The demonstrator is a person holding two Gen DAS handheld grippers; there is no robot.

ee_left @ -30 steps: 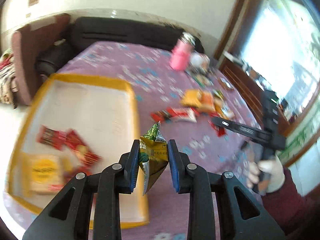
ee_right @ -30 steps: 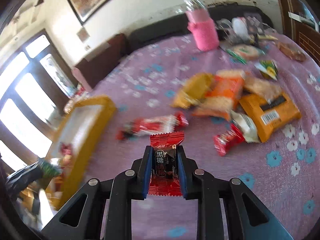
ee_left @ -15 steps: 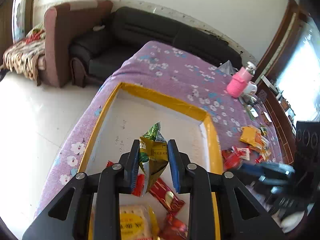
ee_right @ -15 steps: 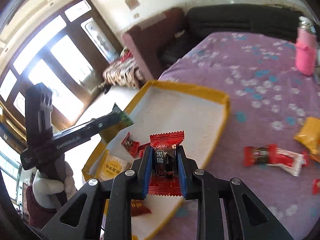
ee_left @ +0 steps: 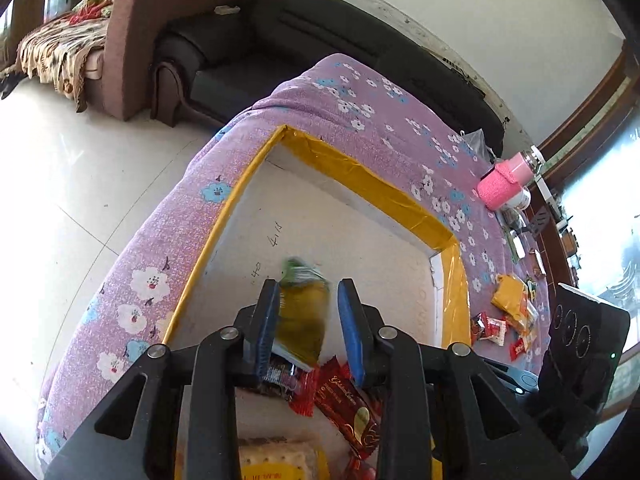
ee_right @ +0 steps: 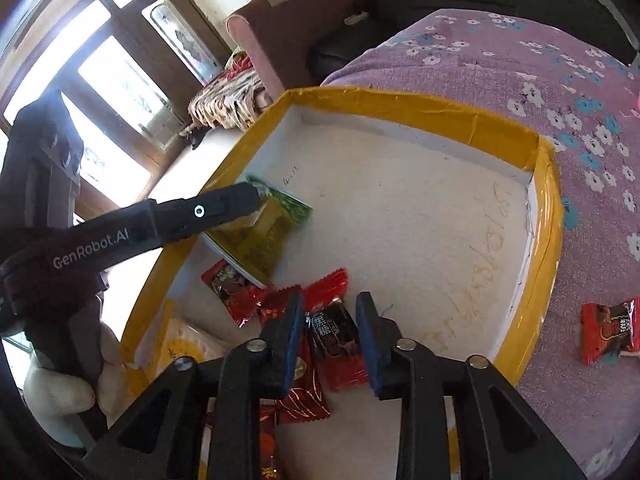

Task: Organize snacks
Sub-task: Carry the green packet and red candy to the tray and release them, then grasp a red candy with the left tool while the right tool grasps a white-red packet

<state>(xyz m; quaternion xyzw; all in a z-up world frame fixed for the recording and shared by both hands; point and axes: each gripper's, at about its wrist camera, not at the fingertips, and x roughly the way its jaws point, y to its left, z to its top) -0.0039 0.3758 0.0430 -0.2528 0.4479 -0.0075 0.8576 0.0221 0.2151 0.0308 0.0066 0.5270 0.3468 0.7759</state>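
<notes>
Now both sets of jaws spring apart above the yellow-rimmed tray (ee_right: 404,110). The left gripper (ee_left: 308,320) frees its green packet (ee_left: 302,312), blurred; the right gripper (ee_right: 329,336) releases its red packet (ee_right: 334,330).

Bright window daylight; fisheye edges; green packet (ee_left: 301,312) blurred.

Tray (ee_right: 400,108): glossy yellow tape on rim, matt white rough floor, foam-like. Red snack wrappers (ee_right: 336,336): shiny crinkled foil. Green-yellow packet (ee_left: 300,316): glossy film. Desk cloth (ee_left: 352,96): purple floral fabric, nubbly. Left claw (ee_left: 310,324): matt black plastic, blue pads (ee_left: 350,324).
</notes>
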